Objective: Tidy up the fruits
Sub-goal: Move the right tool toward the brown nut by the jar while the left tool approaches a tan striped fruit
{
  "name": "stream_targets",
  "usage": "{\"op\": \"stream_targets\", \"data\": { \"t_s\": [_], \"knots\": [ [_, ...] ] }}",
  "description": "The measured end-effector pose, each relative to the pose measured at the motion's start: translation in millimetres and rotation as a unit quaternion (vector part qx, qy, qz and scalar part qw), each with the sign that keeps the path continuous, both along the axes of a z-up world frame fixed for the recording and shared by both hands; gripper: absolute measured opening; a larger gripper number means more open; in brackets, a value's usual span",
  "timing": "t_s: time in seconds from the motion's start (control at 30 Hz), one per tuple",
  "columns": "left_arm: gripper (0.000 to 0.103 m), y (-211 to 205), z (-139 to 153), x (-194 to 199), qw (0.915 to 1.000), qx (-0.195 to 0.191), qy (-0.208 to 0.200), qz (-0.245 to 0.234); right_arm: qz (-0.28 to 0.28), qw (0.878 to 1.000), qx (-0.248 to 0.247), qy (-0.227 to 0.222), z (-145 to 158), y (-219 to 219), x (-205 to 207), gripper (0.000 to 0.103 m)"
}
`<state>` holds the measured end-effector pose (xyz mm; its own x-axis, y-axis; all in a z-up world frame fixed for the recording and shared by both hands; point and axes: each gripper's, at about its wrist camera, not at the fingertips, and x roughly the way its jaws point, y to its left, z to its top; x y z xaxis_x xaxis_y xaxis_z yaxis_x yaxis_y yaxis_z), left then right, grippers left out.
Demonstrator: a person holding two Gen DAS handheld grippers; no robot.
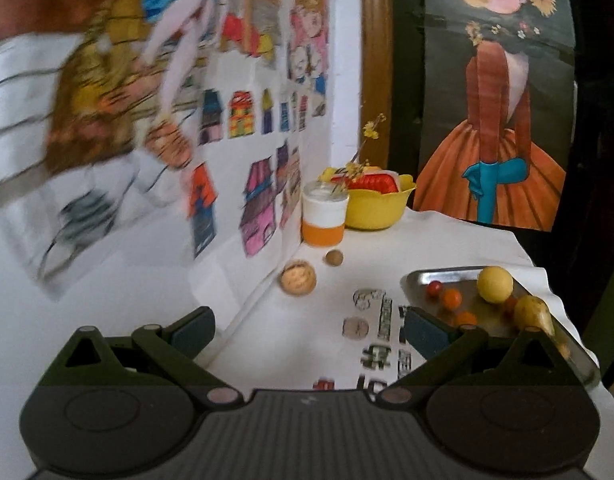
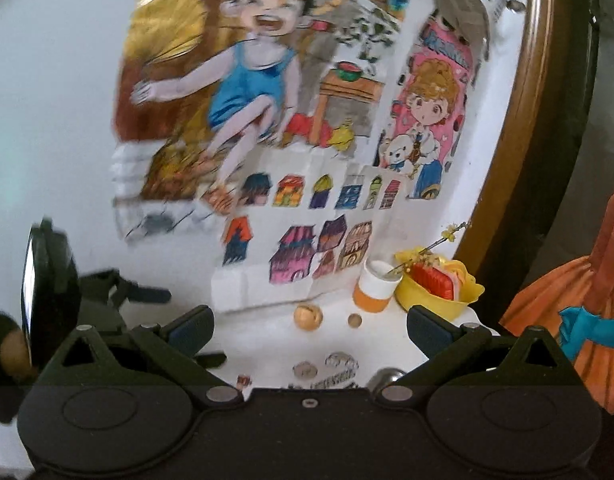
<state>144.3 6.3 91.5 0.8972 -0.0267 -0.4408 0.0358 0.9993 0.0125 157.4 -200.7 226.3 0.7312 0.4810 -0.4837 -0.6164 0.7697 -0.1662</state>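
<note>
The desk (image 1: 387,248) carries a white cloth with printed patches. A metal tray (image 1: 439,276) sits at its right edge and holds the gathered fruit: a yellow round fruit (image 1: 495,284), a yellowish pear-like fruit (image 1: 533,312) and several small red and orange fruits (image 1: 451,298). At the back stand a yellow bowl (image 1: 381,208) and, just beside it, a white-and-orange jar (image 1: 323,216). Two items lie loose on the cloth near the wall, well apart from the tray: a walnut (image 1: 299,278) and a smaller brown ball (image 1: 334,258).

Both tools hover above the desk. The left claw (image 1: 311,330) stands wide open and holds nothing. The right claw (image 2: 311,330) is likewise spread wide and empty.

Judged step: collect a loose item and move it to the tray.
- Take the walnut first; it is the larger and nearer target.
- Descend with the jaws straddling it, one pad on each side, and close on its widest part.
- Keep clear of the wall drawings and the jar.
- Round items roll; close slowly and lift straight up.

Limits of view:
- The wall art is motion-blurred in both views.
- The near edge of the tray is cut off behind the left claw's finger.
- The bowl's red and yellow contents cannot be identified.
- In the right wrist view, only a rounded corner of the tray shows.
</note>
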Motion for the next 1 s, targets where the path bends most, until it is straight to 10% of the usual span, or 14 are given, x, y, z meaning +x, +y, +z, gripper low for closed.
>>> {"op": "stream_targets", "data": {
  "t_s": [0.37,1.0],
  "knots": [
    [0.103,-5.1,-32.9,84.8,0.9995,0.002,0.030,-0.009,-0.028,0.996,-0.007,0.090,-53.5,8.2,139.0,0.102],
    [0.102,-10.2,-78.1,172.3,0.9989,0.026,0.038,-0.012,0.039,0.993,0.023,0.114,-180.3,37.5,281.9,0.102]
  ]
}}
